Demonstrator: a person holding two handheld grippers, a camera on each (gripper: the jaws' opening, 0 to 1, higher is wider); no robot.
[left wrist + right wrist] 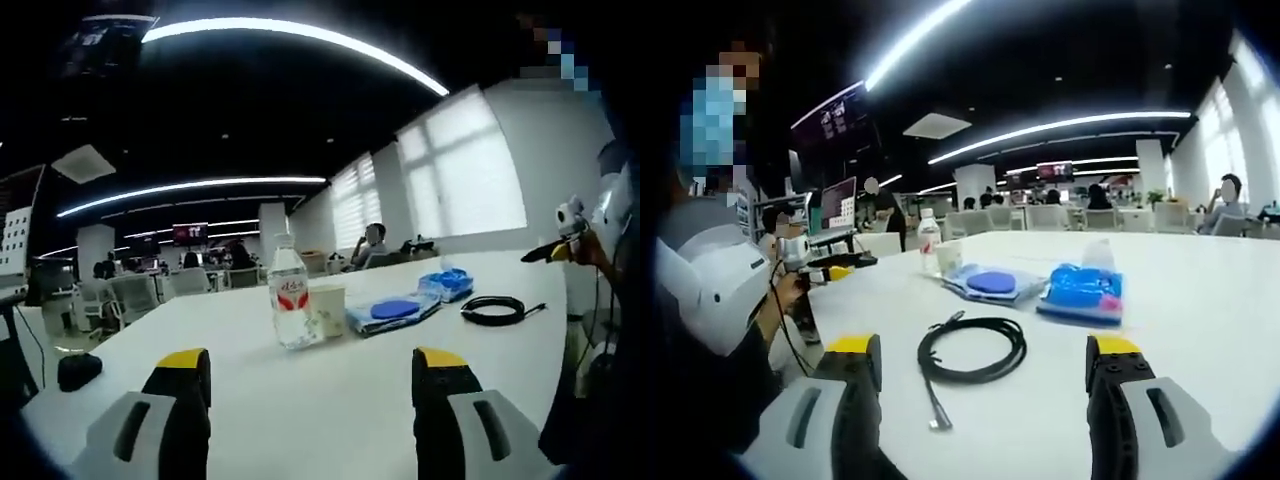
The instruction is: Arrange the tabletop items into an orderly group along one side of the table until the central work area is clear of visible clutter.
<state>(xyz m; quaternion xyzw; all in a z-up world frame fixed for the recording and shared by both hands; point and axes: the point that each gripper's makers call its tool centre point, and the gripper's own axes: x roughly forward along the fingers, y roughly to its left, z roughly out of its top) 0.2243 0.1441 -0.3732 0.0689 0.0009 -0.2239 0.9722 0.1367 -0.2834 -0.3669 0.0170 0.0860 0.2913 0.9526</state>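
Observation:
On the white table [330, 395] a clear water bottle [289, 299] with a red label stands beside a paper cup [328, 309]. To their right lie a clear pouch with a blue disc [394, 311], a blue packet [447, 283] and a coiled black cable [494, 310]. My left gripper [315, 372] is open, low over bare table short of the bottle. My right gripper [982, 362] is open too, its jaws standing either side of the cable [973, 352]. Beyond lie the blue packet [1081, 292], the pouch [990, 283], the cup [949, 258] and the bottle [929, 241].
A black mouse [78, 370] lies near the table's left edge. A person in a white sleeve [710, 285] holds the left gripper [830, 267] at the table's edge. The right gripper [556, 247] shows at the far right. Chairs, monitors and seated people fill the office behind.

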